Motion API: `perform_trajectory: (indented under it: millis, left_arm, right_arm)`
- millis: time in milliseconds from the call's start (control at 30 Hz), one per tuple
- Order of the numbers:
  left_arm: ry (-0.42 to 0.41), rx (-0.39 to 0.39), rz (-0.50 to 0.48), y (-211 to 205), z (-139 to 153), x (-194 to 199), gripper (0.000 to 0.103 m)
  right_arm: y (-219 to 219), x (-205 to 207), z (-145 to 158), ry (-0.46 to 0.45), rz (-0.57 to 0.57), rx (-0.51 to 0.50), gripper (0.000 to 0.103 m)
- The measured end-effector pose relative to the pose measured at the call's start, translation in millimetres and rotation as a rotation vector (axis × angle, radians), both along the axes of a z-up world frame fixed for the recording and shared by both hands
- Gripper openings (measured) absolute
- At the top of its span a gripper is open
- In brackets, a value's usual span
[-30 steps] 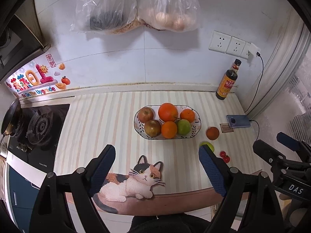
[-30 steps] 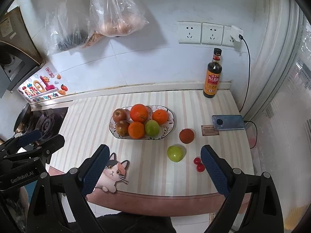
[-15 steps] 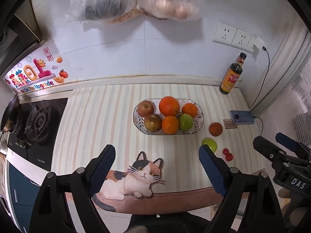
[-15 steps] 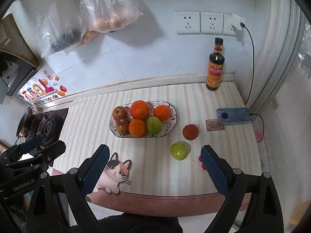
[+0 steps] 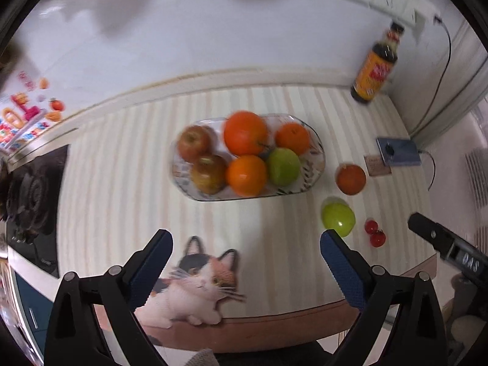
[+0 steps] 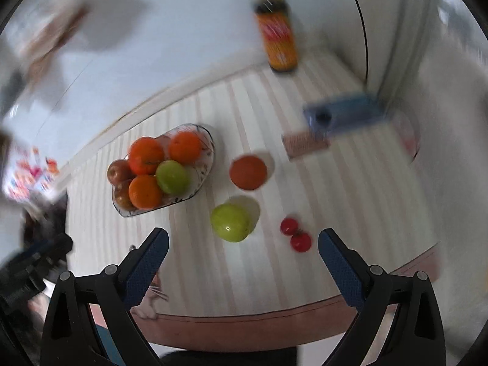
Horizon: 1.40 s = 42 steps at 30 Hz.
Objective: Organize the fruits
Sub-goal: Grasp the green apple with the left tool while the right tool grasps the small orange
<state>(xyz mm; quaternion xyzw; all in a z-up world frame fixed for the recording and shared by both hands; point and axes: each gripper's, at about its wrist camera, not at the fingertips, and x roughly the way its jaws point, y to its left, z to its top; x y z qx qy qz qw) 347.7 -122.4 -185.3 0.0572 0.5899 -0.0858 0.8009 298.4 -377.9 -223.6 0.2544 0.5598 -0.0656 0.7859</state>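
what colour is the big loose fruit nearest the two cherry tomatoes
Bright green; it shows best in the right wrist view.

We see a patterned oval bowl holding three oranges, two reddish apples and one green apple. Beside it on the striped counter lie a loose green apple, a red-orange fruit and two touching cherry tomatoes.
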Motion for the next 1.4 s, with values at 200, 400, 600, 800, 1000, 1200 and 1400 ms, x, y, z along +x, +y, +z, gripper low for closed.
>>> perform_trajectory:
  millis: [200, 400, 600, 800, 1000, 1200, 1400]
  left_arm:
    - [0.143, -0.038, -0.109, -61.4, -55.5, 24.5, 0.099]
    - [0.273, -0.005, -0.224, -114.5, -108.5, 35.3, 0.099]
    - [0.309, -0.003, -0.284, -139.8, -137.5, 37.1, 0.099]
    - [0.299, 0.0, -0.314, -149.0, -151.2, 32.2, 0.059]
    - [0.277, -0.014, -0.235, -110.0, -140.8, 25.7, 0.059]
    - [0.284, -0.017, -0.134, -56.0, -133.9, 21.1, 0.059]
    - [0.305, -0.02, -0.027, -11.7, -138.7, 20.9, 0.059]
  right_arm:
    - [-44.2, 11.6, -47.2, 0.036, -0.092, 0.089, 0.07]
    - [-63.6, 22.0, -62.7, 0.05, -0.109, 0.053, 0.062]
    - [-72.9, 25.1, -71.2, 0.073, -0.113, 0.045, 0.062]
    - [-72.8, 32.1, -82.0, 0.096, -0.105, 0.053, 0.062]
    - [-59.5, 52.8, -84.2, 0.083, -0.058, 0.088, 0.062]
    - [-31.6, 92.6, -101.1, 0.098, -0.001, 0.111, 0.07]
    - [-10.0, 116.4, -128.9, 0.115, 0.053, 0.144, 0.069]
